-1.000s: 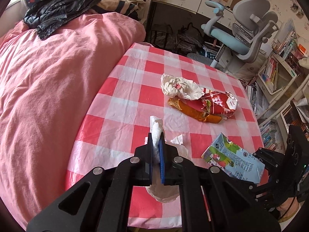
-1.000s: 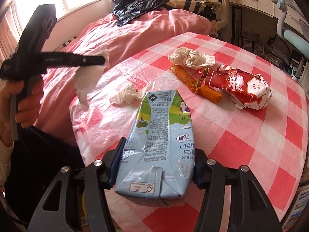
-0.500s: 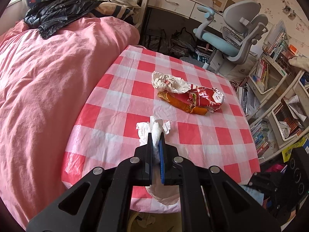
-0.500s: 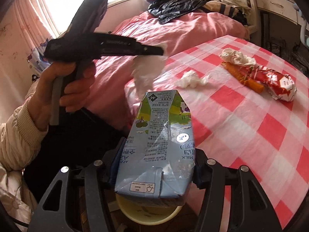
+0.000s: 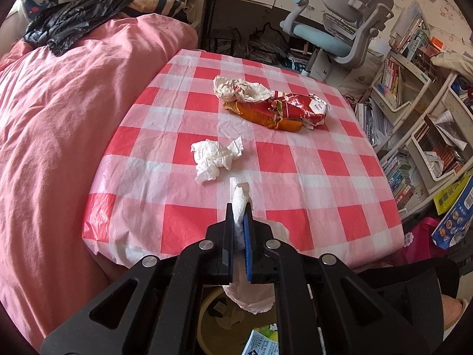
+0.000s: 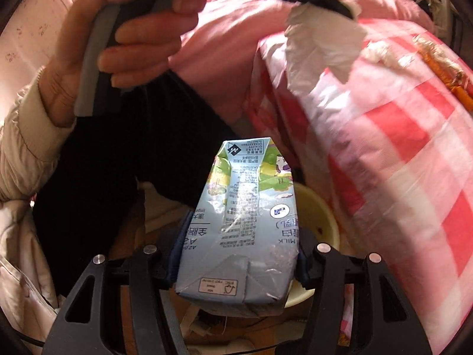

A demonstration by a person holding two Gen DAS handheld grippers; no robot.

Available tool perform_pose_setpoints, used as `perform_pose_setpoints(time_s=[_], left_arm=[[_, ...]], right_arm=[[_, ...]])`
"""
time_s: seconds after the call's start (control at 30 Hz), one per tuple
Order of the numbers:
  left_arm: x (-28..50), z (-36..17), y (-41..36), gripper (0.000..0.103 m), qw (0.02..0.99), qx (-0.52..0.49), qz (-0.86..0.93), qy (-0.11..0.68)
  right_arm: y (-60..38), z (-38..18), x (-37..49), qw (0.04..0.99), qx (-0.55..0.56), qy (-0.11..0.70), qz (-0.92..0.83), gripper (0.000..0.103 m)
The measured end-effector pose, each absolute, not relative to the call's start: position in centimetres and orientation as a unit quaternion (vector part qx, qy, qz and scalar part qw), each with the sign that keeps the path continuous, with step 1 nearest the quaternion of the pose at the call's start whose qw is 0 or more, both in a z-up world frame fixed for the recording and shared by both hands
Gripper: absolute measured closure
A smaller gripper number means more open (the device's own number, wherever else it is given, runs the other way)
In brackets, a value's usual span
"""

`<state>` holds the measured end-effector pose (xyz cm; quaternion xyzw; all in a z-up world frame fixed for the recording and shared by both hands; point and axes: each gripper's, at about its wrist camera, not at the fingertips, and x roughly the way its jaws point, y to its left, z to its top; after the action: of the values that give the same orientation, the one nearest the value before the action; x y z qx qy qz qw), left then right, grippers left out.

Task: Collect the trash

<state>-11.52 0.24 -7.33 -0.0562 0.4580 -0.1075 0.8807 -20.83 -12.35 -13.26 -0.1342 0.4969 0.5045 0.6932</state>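
My left gripper point(image 5: 239, 216) is shut on a white tissue point(image 5: 241, 199), held off the near edge of the checked table point(image 5: 295, 159) above a yellow bin point(image 5: 207, 319). The tissue also shows in the right wrist view point(image 6: 322, 35). My right gripper point(image 6: 236, 254) is shut on a blue milk carton point(image 6: 242, 227), held over the yellow bin point(image 6: 322, 216) beside the table. The carton's corner shows in the left wrist view point(image 5: 260, 340). On the table lie a crumpled tissue point(image 5: 215, 159), a crumpled white wrapper point(image 5: 239, 88) and a red wrapper on orange peel point(image 5: 295, 109).
A pink bed point(image 5: 74, 118) lies left of the table. A grey office chair point(image 5: 346, 35) and bookshelves point(image 5: 414, 94) stand at the far right. The person's hand point(image 6: 118, 47) and dark legs point(image 6: 103, 177) are close to the bin.
Both grippers have pulled back from the table and lowered toward the yellow bin. The milk carton went from above the table to over the bin. The held tissue now hangs off the table edge.
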Motion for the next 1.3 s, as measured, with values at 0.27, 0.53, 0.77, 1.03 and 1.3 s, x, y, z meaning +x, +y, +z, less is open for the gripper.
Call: perform_pose_setpoints(time_s=[0.27,0.53,0.77,1.03,1.3], left_arm=[[-13.7,-9.3,-1.0,0.097,0.862,-0.036,-0.115,0.492],[-16.8,-11.9,-3.0,0.095,0.825,0.022,-0.15,0.544],[-17.4,-10.6,-2.0,0.046,0.852,0.019,-0.118,0.51],[-16.9,-8.3,2.0,0.028,0.896,-0.057,-0.035,0.439],[-16.8,-7.3,3.4,0.024,0.914,-0.078,0.002,0.398]], right_arm=[[-13.8,-12.3,-20.9,0.715,-0.127,0.487,0.485,0.037],[-17.1,-11.1,-20.6,0.77,-0.117,0.462,0.425,0.028],[-18.6,-9.8,-19.7,0.82,-0.098,0.432,0.361,0.023],[-20.2,-9.2,-19.4,0.854,-0.089,0.4,0.321,0.021],[-20.1,-8.8,-19.3,0.877,-0.095,0.369,0.292,0.014]])
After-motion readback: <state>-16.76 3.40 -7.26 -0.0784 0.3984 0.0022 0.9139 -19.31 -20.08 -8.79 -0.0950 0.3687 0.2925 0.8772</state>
